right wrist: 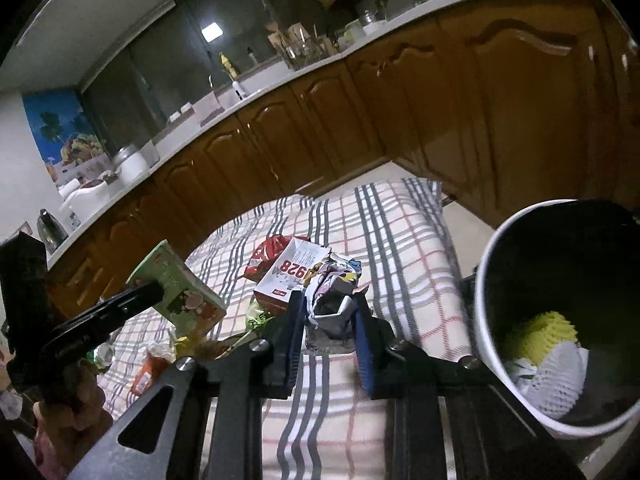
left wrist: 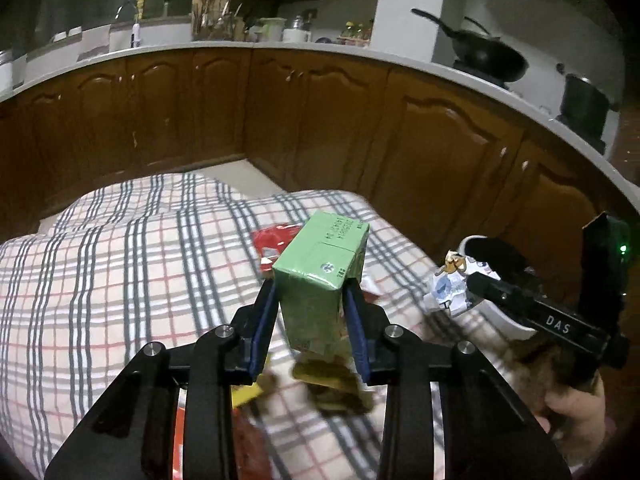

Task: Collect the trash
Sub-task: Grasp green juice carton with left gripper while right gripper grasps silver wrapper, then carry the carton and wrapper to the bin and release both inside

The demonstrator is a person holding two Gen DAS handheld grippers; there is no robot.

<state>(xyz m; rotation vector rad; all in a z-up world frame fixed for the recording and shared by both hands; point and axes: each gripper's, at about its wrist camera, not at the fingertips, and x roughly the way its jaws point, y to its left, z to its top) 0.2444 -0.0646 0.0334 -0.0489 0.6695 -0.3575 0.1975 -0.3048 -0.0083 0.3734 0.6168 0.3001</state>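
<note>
My left gripper [left wrist: 310, 300] is shut on a green drink carton [left wrist: 320, 272] and holds it above the checked cloth [left wrist: 120, 272]. The carton also shows in the right wrist view [right wrist: 180, 292]. My right gripper [right wrist: 328, 316] is shut on a crumpled printed wrapper [right wrist: 332, 296], lifted over the cloth next to a white bin [right wrist: 492, 280] with a dark inside. The wrapper [left wrist: 448, 284] and the right gripper [left wrist: 476, 284] show at the bin's rim [left wrist: 472, 240] in the left wrist view. Yellow and white foam netting [right wrist: 548, 356] lies in the bin.
A red packet [right wrist: 268, 256] and a white box marked 928 [right wrist: 292, 272] lie on the cloth. More wrappers [left wrist: 332, 384] lie below the carton. Brown kitchen cabinets [left wrist: 320, 120] and a counter with a wok [left wrist: 488, 56] stand behind.
</note>
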